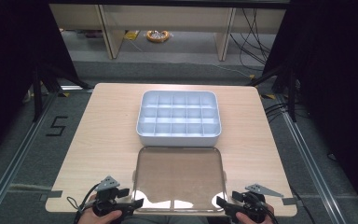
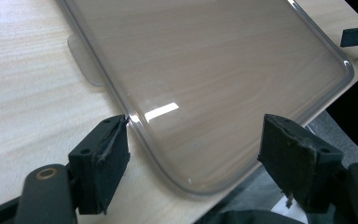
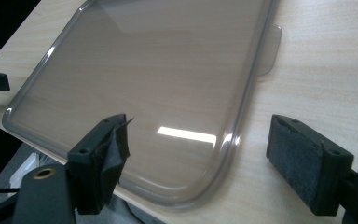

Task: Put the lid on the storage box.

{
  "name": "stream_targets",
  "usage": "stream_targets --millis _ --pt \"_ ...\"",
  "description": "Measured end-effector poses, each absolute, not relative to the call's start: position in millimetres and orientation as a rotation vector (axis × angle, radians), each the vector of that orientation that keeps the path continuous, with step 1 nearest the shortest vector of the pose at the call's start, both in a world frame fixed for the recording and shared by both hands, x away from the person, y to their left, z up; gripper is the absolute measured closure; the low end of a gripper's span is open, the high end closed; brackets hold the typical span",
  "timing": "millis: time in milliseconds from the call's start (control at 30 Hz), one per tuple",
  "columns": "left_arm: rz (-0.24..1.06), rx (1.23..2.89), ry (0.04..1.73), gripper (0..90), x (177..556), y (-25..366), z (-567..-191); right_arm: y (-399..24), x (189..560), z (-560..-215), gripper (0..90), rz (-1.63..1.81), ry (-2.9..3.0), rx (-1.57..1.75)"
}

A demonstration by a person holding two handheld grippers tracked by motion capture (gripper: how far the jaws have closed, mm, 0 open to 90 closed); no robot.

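Note:
A clear plastic lid (image 1: 179, 176) lies flat on the near half of the wooden table, its front edge over the table's edge. Behind it sits a white divided box (image 1: 179, 118) with several empty compartments. My left gripper (image 1: 137, 204) is open at the lid's near left corner (image 2: 186, 184), with one jaw on each side of that corner. My right gripper (image 1: 220, 202) is open at the near right corner (image 3: 200, 193), likewise straddling it. Neither gripper is closed on the lid. Small tabs stick out from the lid's sides (image 2: 86, 63) (image 3: 270, 51).
The table (image 1: 102, 130) stands on a grey floor marked with a 5 (image 1: 57, 126). Black tape pieces (image 1: 51, 195) sit at its near corners. Dark curtains flank both sides, and desk legs and cables (image 1: 254, 37) lie beyond the far edge.

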State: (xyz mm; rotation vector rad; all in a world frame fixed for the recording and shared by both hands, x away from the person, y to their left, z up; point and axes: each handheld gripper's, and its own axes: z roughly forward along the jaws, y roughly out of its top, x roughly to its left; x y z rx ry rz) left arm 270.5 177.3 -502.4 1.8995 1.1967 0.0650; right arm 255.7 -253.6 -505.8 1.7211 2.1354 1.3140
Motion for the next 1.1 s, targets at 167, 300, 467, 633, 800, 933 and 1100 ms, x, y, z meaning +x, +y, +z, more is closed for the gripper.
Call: stream_targets --millis 167,300,467,633,800,933,1100 --pt "0.063 1.932 1.201 23.6 280.7 173.7 -505.6 -250.7 263.3 -506.6 22.7 1.303 2.133 1.726" --pt "0.074 1.947 1.201 23.7 285.6 172.8 -506.0 -250.0 269.7 -507.7 22.8 1.318 2.135 1.715" --pt "0.075 1.951 1.22 23.7 290.9 173.7 -506.9 -249.8 275.8 -508.4 23.0 1.316 2.13 1.733" --pt "0.059 1.935 1.255 23.7 295.6 172.2 -510.2 -249.2 280.7 -507.7 24.0 1.296 2.127 1.768" --pt "0.059 1.967 1.244 25.1 296.3 173.8 -511.2 -248.8 285.9 -510.5 25.3 1.301 2.121 1.78" --pt "0.045 1.974 1.235 27.7 294.1 174.3 -511.0 -246.4 283.7 -510.1 26.4 1.327 2.114 1.856" --pt "0.041 1.996 1.208 33.9 290.6 175.4 -510.7 -248.2 284.8 -513.7 26.5 1.381 2.102 1.851"
